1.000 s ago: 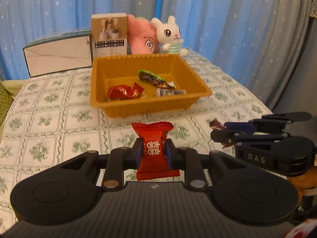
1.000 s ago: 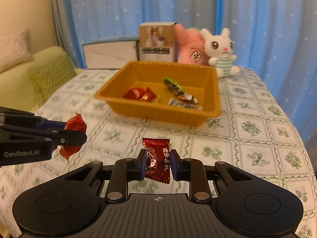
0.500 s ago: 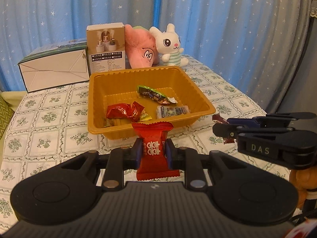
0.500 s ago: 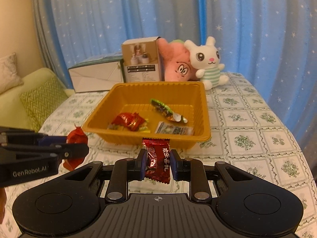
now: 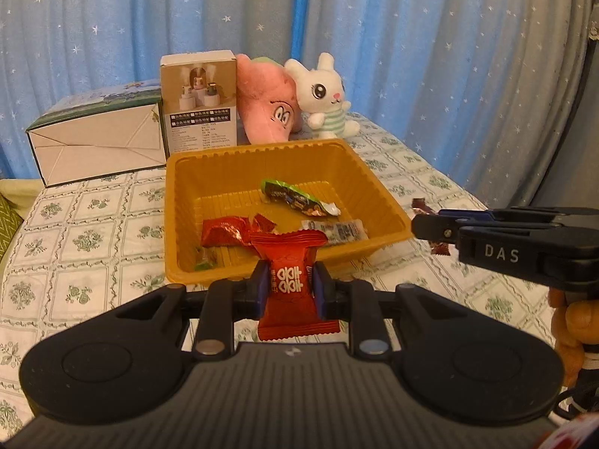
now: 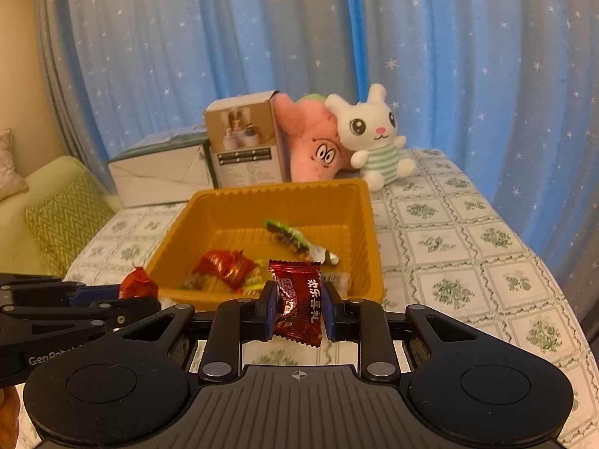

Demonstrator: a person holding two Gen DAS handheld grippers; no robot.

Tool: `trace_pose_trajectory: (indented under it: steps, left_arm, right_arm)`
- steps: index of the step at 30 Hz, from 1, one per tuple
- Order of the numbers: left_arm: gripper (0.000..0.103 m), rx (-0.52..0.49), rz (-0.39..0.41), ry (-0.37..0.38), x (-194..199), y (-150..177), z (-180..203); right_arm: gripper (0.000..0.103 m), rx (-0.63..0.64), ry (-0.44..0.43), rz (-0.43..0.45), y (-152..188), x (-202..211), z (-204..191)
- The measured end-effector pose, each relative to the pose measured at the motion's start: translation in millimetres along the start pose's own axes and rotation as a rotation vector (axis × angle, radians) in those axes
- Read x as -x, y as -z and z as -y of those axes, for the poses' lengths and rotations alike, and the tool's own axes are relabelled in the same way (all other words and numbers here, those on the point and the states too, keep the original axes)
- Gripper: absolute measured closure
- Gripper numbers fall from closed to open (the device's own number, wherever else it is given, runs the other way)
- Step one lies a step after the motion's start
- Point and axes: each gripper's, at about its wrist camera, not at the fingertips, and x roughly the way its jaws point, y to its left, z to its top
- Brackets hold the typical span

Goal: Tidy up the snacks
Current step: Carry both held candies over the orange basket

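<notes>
An orange tray (image 5: 378,187) (image 6: 368,224) sits mid-table and holds a green wrapped snack (image 5: 295,196) (image 6: 290,237), a red foil candy (image 5: 224,230) (image 6: 224,265) and a clear wrapped sweet (image 5: 340,230). My left gripper (image 5: 290,290) is shut on a bright red candy packet (image 5: 292,280), held above the tray's near rim. My right gripper (image 6: 297,307) is shut on a dark red candy packet (image 6: 297,301), also at the tray's near rim. Each gripper shows side-on in the other's view, the right one (image 5: 423,224) and the left one (image 6: 149,299).
Behind the tray stand a white flat box (image 5: 97,146), an upright product box (image 5: 200,103), a pink plush (image 5: 267,104) and a white bunny plush (image 5: 325,101). Blue starry curtains hang behind. A green cushion (image 6: 63,217) lies off the table's left.
Both grippers have moved forward and upward toward the tray with their candies still held. The tray now lies just beyond the fingertips in both views.
</notes>
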Motion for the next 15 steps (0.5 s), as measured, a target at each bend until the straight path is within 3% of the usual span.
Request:
trace_pose_trajectory:
  steps: [15]
  left_arm:
    - [0.081,0.057,0.018,-0.036,-32,-34,-27]
  right_arm:
    - [0.078,-0.057,0.051,0.01,-34,-51,9]
